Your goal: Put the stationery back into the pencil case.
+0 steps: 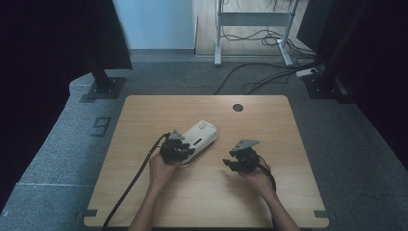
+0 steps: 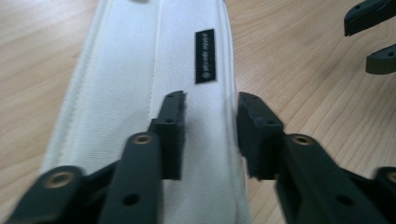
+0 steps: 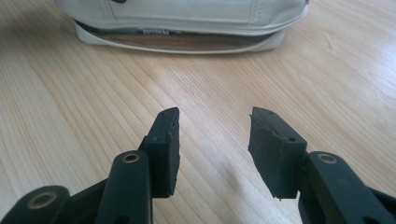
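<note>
The left gripper [image 2: 210, 116] straddles the white pouch's [image 1: 198, 138] edge mid-table, jaws parted – apparently not pinching – while the right gripper [image 3: 214, 135] waits beside it, agape, empty.

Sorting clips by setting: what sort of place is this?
Probably a lab or recording room: a bare wooden table on grey carpet, black stand bases, loose floor cables.
</note>
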A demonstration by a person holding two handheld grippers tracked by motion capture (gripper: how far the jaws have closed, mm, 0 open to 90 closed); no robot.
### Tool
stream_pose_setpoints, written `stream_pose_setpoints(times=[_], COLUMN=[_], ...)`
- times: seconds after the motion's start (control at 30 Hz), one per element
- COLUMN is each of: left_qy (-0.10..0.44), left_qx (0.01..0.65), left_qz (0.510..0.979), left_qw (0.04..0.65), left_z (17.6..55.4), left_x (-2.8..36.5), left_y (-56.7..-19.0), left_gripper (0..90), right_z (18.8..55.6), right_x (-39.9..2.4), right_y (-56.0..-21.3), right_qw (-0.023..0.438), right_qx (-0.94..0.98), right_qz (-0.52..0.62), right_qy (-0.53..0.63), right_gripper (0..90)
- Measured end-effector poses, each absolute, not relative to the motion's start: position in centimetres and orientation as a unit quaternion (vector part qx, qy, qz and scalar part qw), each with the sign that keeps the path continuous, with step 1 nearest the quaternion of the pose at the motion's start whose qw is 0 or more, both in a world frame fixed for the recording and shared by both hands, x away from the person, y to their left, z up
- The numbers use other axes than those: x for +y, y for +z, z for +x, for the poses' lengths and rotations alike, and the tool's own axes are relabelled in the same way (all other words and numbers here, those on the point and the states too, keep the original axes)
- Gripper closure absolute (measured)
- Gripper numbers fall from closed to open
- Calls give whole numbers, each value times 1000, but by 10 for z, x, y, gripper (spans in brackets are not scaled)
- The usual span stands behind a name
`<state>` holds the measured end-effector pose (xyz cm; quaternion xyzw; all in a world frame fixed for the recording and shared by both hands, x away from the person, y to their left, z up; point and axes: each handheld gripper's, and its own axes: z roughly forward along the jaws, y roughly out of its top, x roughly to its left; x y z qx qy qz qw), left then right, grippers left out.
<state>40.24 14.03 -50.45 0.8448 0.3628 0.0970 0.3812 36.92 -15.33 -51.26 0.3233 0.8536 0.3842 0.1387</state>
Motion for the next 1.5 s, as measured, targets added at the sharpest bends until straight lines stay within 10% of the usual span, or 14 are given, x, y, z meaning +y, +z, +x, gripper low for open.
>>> stream_pose_setpoints(times=[0.43,0.93,1.5], left_qy=[127,106,139], left_qx=[362,381,392], left_qz=[845,836,850], left_qw=[373,380,324], left_z=[367,323,308], left_x=[145,192,211], left_y=[-489,-511,-548], left_gripper=[140,22,0], right_z=[356,328,316], right_x=[-179,-215,-248], right_y=[-518,-535,-556], right_qw=[141,156,163], right_qx=[842,834,832], right_qz=[338,365,398], right_qy=[397,384,351], right_gripper=[436,28,0])
